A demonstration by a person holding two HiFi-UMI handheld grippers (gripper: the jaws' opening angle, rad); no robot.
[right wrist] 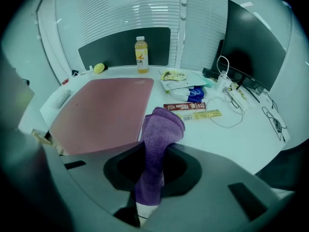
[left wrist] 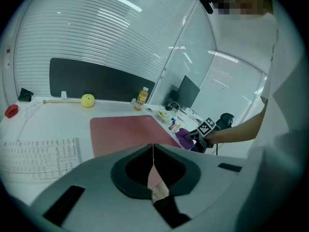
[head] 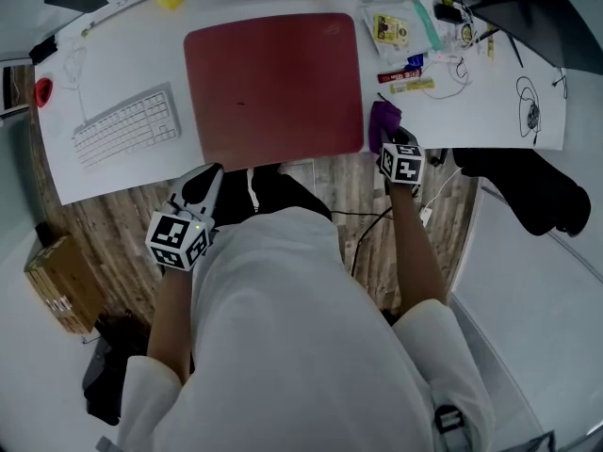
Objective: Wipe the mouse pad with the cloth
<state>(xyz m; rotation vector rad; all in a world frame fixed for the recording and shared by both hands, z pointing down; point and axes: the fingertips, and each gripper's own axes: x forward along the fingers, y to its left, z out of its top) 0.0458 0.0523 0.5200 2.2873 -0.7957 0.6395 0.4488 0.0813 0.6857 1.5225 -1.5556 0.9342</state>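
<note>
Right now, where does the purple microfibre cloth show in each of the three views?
Head view: purple microfibre cloth at the white desk's near edge, right of the red rectangular mouse pad, in the right gripper.
Left gripper view: cloth right of centre, beyond the pad's right corner.
Right gripper view: cloth centre, clamped between the jaws.
Shared landmark: the pad, left of the cloth everywhere.

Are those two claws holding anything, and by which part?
The right gripper holds the purple cloth by one end, with the rest bunched up past the jaws. The left gripper is shut and holds nothing.
</note>
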